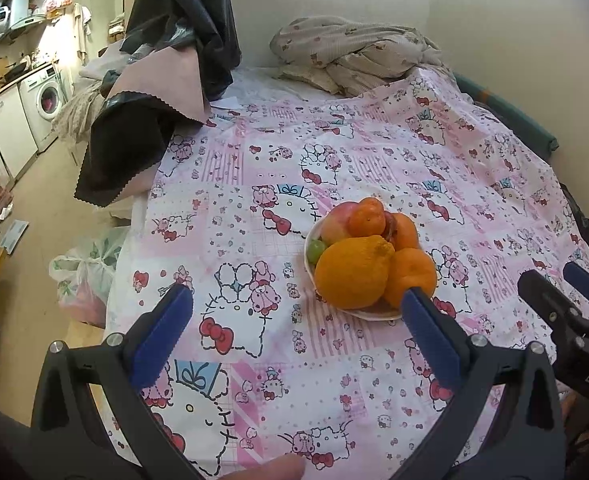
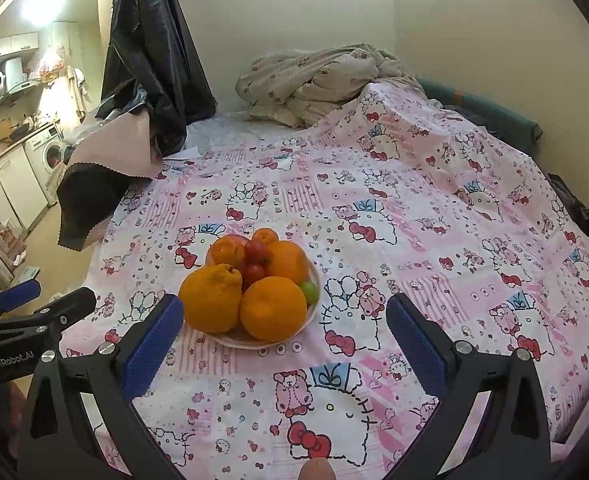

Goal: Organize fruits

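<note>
A white plate (image 1: 374, 314) (image 2: 230, 340) piled with fruit sits on a pink cartoon-print bedsheet. On it are a large bumpy orange (image 1: 352, 272) (image 2: 212, 298), round oranges (image 1: 412, 276) (image 2: 272, 308), small mandarins (image 1: 367, 216) (image 2: 226, 250), red cherry tomatoes (image 2: 254, 260) and a green grape (image 1: 316, 249) (image 2: 309, 292). My left gripper (image 1: 296, 308) is open and empty, just in front of the plate. My right gripper (image 2: 284, 318) is open and empty, its left finger near the plate's edge. Each gripper shows at the edge of the other's view.
A crumpled floral blanket (image 1: 354, 52) lies at the far end of the bed. A black jacket and dark cloth (image 1: 134, 132) hang over the left edge. A plastic bag (image 1: 82, 272) sits on the floor to the left. A wall runs behind and to the right.
</note>
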`<action>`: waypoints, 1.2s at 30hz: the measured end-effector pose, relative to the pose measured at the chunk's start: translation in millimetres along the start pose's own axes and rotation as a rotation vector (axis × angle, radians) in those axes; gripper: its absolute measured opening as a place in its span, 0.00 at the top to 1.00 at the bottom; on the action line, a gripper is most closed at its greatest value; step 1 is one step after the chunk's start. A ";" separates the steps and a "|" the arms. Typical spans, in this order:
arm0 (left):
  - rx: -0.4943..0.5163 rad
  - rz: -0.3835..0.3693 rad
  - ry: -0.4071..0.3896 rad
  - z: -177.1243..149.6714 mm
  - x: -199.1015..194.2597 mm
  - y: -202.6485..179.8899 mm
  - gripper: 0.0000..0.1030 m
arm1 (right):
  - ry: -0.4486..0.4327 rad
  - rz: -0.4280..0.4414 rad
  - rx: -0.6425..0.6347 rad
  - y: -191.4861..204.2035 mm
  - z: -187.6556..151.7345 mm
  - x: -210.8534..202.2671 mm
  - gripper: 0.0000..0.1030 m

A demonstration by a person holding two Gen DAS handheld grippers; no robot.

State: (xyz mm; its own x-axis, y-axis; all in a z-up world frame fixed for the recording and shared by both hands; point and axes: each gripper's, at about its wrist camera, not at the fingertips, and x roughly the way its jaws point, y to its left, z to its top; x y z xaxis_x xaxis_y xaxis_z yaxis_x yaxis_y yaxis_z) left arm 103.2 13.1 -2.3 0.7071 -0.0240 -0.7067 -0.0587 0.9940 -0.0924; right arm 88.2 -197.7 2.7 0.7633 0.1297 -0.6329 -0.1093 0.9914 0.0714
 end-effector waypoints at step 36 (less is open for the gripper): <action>-0.008 -0.013 -0.019 2.6 -9.7 1.0 0.00 | -0.010 -0.015 0.010 -2.4 3.0 -0.9 0.00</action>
State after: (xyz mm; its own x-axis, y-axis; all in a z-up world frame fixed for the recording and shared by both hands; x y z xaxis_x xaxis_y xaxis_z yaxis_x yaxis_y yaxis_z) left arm 98.1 14.6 6.3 0.7210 -0.0347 -0.6921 -0.0551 0.9927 -0.1073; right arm 89.7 -200.1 5.4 0.7711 0.1152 -0.6262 -0.0915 0.9933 0.0701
